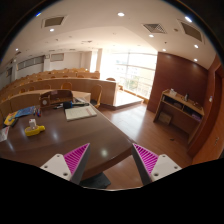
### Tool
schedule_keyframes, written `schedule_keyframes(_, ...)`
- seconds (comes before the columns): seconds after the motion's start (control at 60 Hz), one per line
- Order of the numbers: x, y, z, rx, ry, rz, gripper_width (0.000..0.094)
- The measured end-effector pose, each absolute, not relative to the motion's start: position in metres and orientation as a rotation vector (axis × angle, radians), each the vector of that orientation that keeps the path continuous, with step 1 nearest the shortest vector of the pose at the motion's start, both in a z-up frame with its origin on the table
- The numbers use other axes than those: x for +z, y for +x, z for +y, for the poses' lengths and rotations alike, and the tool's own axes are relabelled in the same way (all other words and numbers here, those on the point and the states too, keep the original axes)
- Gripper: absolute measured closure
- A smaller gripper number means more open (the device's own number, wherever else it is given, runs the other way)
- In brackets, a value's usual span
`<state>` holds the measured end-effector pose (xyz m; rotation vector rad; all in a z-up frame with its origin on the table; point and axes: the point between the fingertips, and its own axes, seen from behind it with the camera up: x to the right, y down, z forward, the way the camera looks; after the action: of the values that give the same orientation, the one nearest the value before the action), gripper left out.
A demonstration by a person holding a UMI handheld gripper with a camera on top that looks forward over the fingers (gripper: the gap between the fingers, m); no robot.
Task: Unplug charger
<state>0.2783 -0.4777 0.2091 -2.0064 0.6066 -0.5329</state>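
Gripper view: fingers (110, 158) apart, holding nothing, w/ ridged magenta pads, over glossy wood table (60, 135).

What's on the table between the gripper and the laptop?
Bare tabletop lies between the open gripper and the laptop, in the gripper view.

claw (110, 160): open, nothing between fingers | surface (60, 135): ahead, dark wood | laptop (80, 112): beyond fingers | yellow object (34, 129): ahead-left | shelf (183, 108): far right
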Motion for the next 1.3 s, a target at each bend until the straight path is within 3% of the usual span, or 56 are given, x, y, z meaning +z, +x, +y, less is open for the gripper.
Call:
schedule_keyframes(0.133,0.183,0.249,-0.479,-0.500,-2.083,0.562,0.0082)
schedule_keyframes(0.283,0.124,0.184,-0.453,-0.433,-2.174,0.486,0.0080)
schedule_keyframes(0.45,0.082,0.085,-0.390,-0.292,-2.209,0.348,0.0082)
schedule_keyframes(0.717,0.095,-0.036,-0.191,-0.104,-2.061,0.180,0.0082)
schedule_keyframes(0.817,0.101,-0.051,-0.124,-0.093,-2.011,0.151,0.0087)
schedule_keyframes(1.033,0.073,-0.038,-0.027,-0.125,-2.016,0.122,0.0093)
schedule_keyframes(1.167,0.049,-0.027,0.009,-0.120,-2.035,0.096,0.0183)
schedule_keyframes(1.25,0.041,-0.025,0.021,-0.116,-2.036,0.082,0.0330)
schedule_keyframes(1.3,0.039,-0.025,0.025,-0.110,-2.031,0.079,0.0481)
